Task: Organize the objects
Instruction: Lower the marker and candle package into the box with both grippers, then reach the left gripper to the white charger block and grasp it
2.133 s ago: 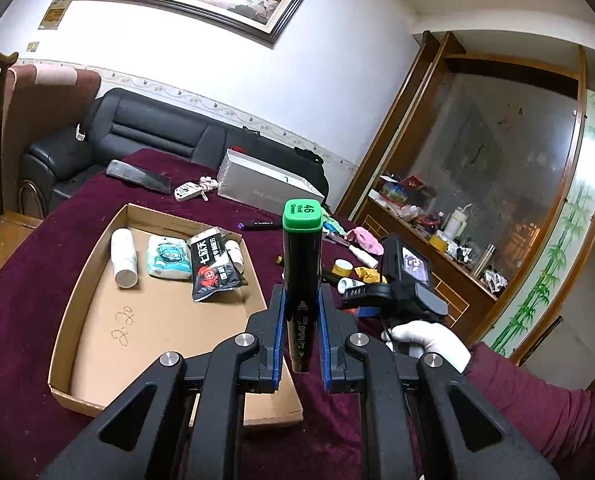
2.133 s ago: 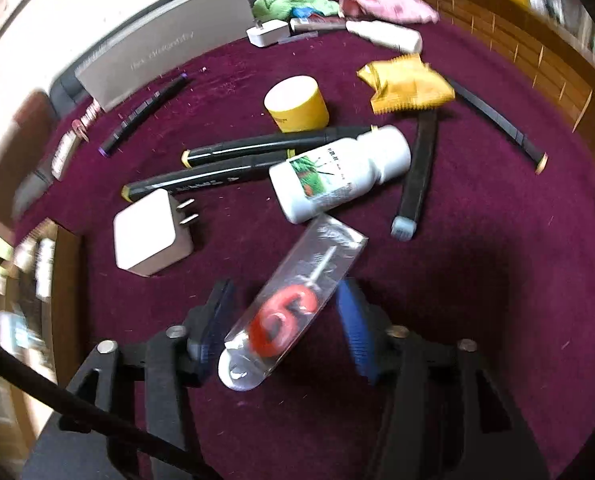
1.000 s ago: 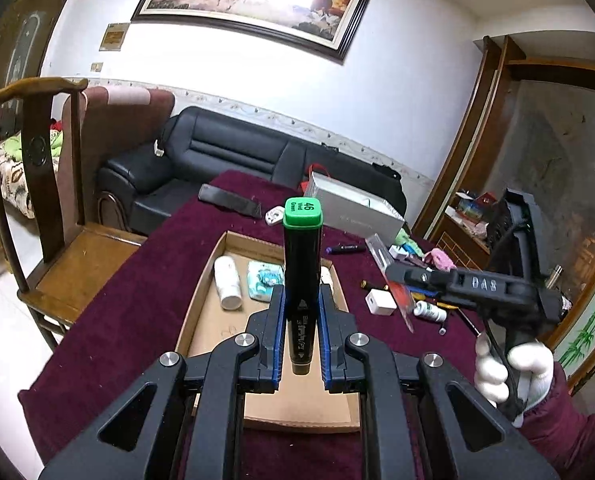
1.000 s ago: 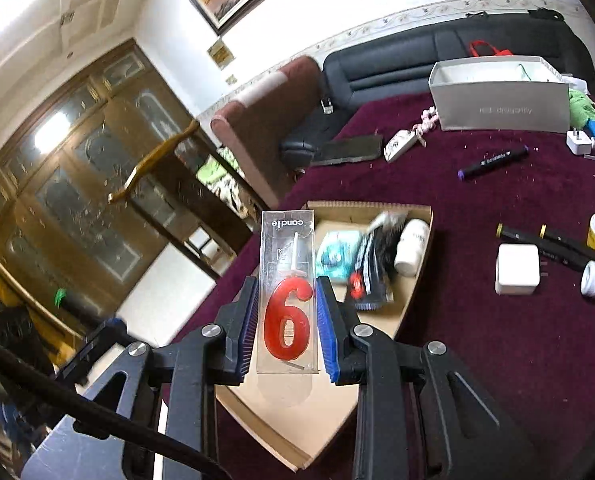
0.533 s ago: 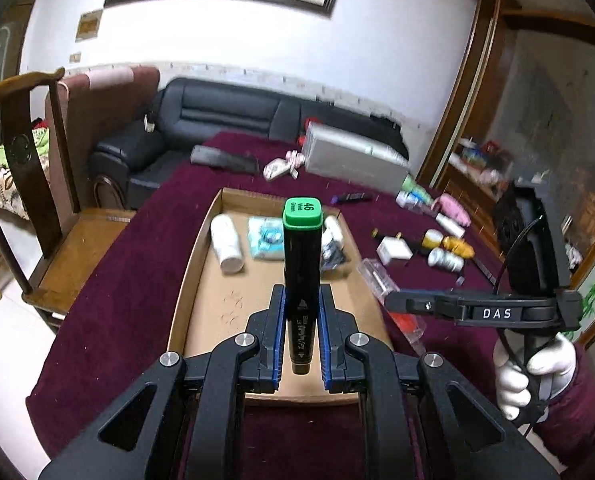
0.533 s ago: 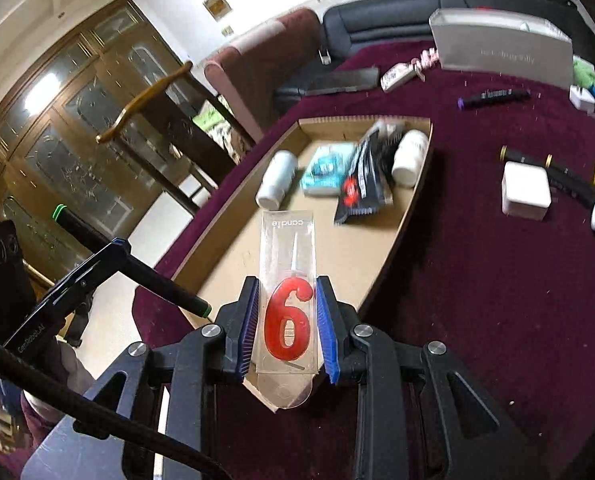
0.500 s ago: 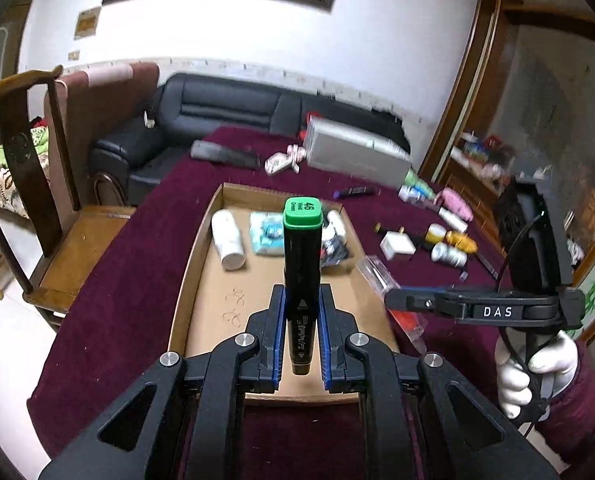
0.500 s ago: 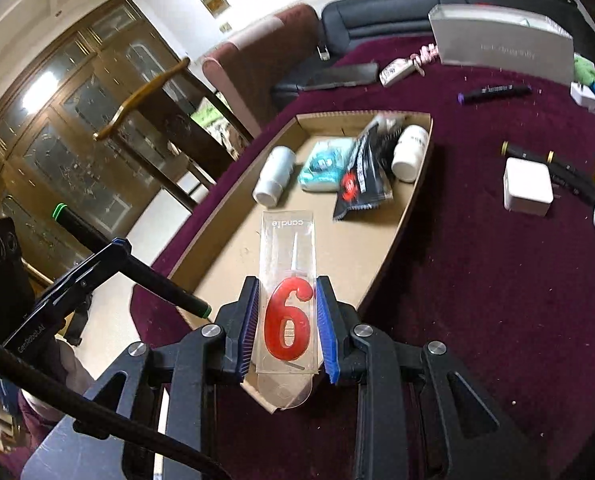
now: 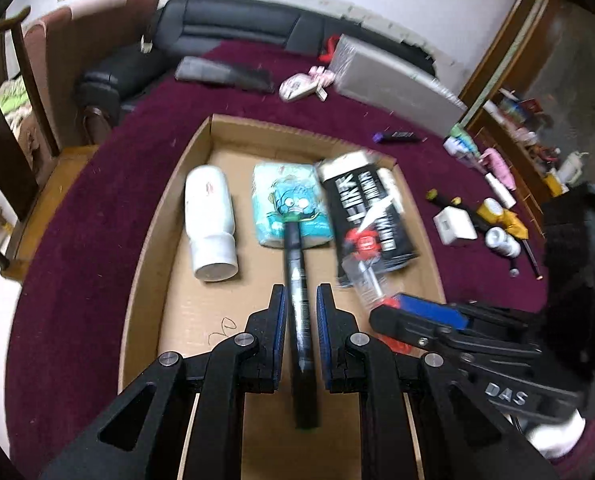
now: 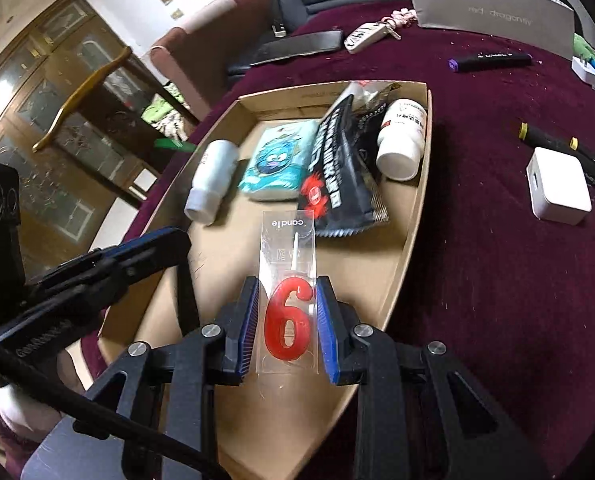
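Left gripper (image 9: 300,312) clamped tight on a black marker (image 9: 297,280), poised above the cardboard tray (image 9: 169,216), tip toward 12 o'clock over the blue tissue pack (image 9: 289,200). Right gripper (image 10: 287,320) closed on a clear-cased red "6" candle (image 10: 287,320), held over the tray's near end. Lying at the tray's far end: white bottle (image 9: 211,224), black snack packet (image 9: 367,216). At 3 o'clock on the maroon worktop (image 10: 497,280), a white charger (image 10: 557,192).
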Available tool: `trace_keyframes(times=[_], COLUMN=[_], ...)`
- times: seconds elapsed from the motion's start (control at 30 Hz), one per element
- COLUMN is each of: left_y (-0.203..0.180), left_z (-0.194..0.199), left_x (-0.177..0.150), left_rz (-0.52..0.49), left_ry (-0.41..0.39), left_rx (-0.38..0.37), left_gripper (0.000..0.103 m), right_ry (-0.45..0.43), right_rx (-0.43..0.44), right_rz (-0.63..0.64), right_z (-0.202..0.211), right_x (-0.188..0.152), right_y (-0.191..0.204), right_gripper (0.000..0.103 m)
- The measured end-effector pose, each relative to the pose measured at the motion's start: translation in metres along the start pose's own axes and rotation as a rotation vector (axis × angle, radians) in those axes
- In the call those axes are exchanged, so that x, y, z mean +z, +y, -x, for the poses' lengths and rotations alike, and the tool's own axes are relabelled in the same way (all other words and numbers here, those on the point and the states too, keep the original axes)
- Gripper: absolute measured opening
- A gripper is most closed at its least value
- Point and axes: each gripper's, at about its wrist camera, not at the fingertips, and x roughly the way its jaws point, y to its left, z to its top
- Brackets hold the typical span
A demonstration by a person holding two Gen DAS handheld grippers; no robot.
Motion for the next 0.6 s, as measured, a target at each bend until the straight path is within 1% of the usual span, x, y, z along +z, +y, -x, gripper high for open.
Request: trace_keyframes(times=[0.13, 0.2, 0.27, 0.33, 0.37, 0.4, 0.47, 0.53, 0.57, 0.6], left_y=[0.005, 0.009, 0.010, 0.009, 0.007, 0.004, -0.005, -0.020, -0.027, -0.036], left_z=[-0.009, -0.005, 0.003, 0.012, 0.018, 0.022, 0.028, 0.033, 0.034, 0.034], left_x=[-0.001, -0.003, -0.004, -0.006, -0.009, -0.012, -0.018, -0.028, -0.030, -0.035], left_rz=[0.040, 0.074, 0.088, 0.095, 0.100, 0.100, 0.088, 0.054, 0.041, 0.030], left_ry=[0.009, -0.004, -0.025, -0.046, -0.060, -0.070, -0.089, -0.111, -0.117, -0.121], left_rx=[0.015, -0.013, -0.014, -0.014, -0.019, -0.021, -0.021, -0.020, -0.020, -0.023], left_gripper=[0.012, 0.012, 0.012, 0.014, 0.017, 0.019, 0.029, 0.030, 0.030, 0.030], right_ry=[-0.022, -0.034, -0.059, -0.106, -0.129, -0.166, -0.236, -0.315, -0.364, -0.390], right_rx=[-0.021, 0.009, 0.031, 0.045, 0.042, 0.030, -0.024, -0.098, -0.157, -0.203], right_rz=[0.022, 0.017, 0.009, 0.008, 0.009, 0.011, 0.006, -0.008, -0.016, -0.017], right_z=[0.002, 0.010, 0.022, 0.041, 0.050, 0.063, 0.085, 0.105, 0.116, 0.120], right_x=[-0.002, -0.005, -0.006, -0.009, -0.010, -0.012, -0.016, -0.022, -0.027, -0.029], right_y=[0.003, 0.001, -0.002, -0.006, -0.009, -0.014, -0.026, -0.043, -0.053, -0.059], right_gripper=[0.027, 0.028, 0.030, 0.039, 0.041, 0.044, 0.048, 0.051, 0.051, 0.053])
